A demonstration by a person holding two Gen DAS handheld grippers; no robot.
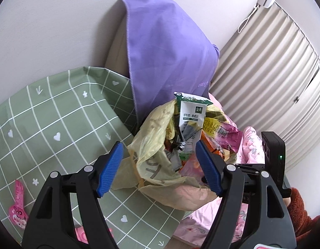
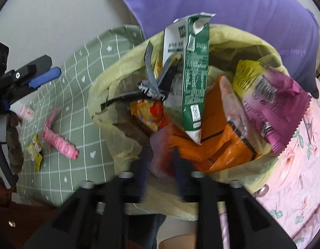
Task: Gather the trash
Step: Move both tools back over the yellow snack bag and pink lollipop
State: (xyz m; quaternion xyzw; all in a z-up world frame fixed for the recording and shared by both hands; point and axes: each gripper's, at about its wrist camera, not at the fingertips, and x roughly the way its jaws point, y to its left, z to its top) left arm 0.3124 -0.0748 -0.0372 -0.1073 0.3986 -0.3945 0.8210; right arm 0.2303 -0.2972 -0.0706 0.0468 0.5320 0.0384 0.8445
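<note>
Black clamp arms of the left tool [image 1: 160, 166] fill the near field of its wrist view; ribbed blue pads [image 1: 110, 169] stand wide apart, nothing pressed between them. It points downward at a slant toward the yellow trash bag [image 1: 151, 166], which sits straight ahead, its crumpled thin-film rim between and just beyond the pads. No contact can be confirmed.

Right tool [image 2: 160, 166] points steeply down over the bag mouth. Its fingers are motion-blurred; the jaws look parted, with a pale translucent scrap showing in the gap. Whether the pads touch it cannot be told.

Bag contents, ahead of the right tool: green-and-white milk carton [image 2: 189, 78], creased, standing tilted with its torn top up; orange plastic film [image 2: 218, 143] beneath; magenta foil wrapper [image 2: 272, 108] with a zigzag edge to the right; grey twisted strip [image 2: 151, 83] to the left.

Left of the right tool, on the desk under a green grid-print cloth [image 2: 81, 103]: pink wrapper [image 2: 60, 143] and small yellow wrapper [image 2: 35, 153], both flat and well apart from the bag. Open cloth lies around them.

Right of both tools: pink floral bedding [image 2: 295, 166]. Beyond the bag: purple fabric [image 1: 166, 47] draped high, closing off that side.

A rust-coloured fuzzy sleeve [image 1: 301, 213] shows at the far right of the left view.
</note>
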